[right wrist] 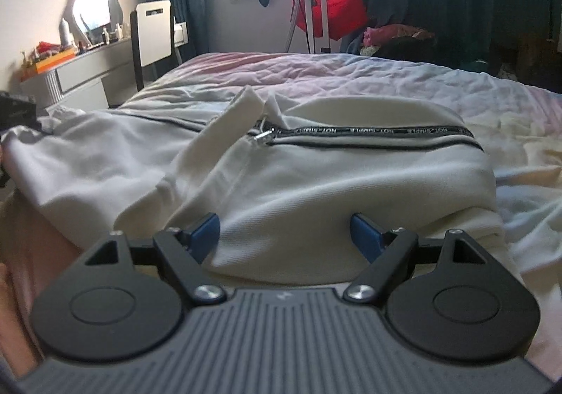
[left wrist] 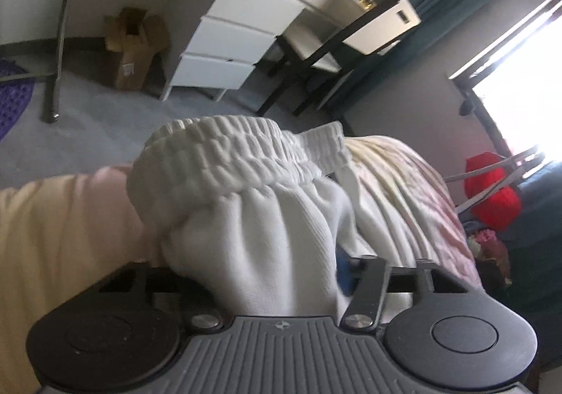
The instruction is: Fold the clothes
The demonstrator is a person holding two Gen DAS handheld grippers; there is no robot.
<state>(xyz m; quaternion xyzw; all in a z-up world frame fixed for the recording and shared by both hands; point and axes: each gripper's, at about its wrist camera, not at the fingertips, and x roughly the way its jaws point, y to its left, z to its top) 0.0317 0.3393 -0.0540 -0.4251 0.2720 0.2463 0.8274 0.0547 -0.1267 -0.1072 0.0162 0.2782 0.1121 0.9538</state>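
A white garment with a black lettered zipper band [right wrist: 316, 183] lies partly folded on the bed [right wrist: 386, 77]. My right gripper [right wrist: 286, 236] is open, its blue pads [right wrist: 203, 232] low on either side of the garment's near folded edge. My left gripper [left wrist: 281, 274] is shut on the white garment's ribbed elastic end [left wrist: 246, 162], which bunches up over the fingers and hides them, apart from a bit of blue pad [left wrist: 346, 271]. The cloth is lifted at the bed's edge.
A white drawer unit [left wrist: 228, 53] and a chair [left wrist: 368, 28] stand beside the bed, with a cardboard box [left wrist: 135, 46] on the grey carpet. A red item on a stand [right wrist: 330, 11] is by the window. The dresser with a mirror [right wrist: 95, 42] is at left.
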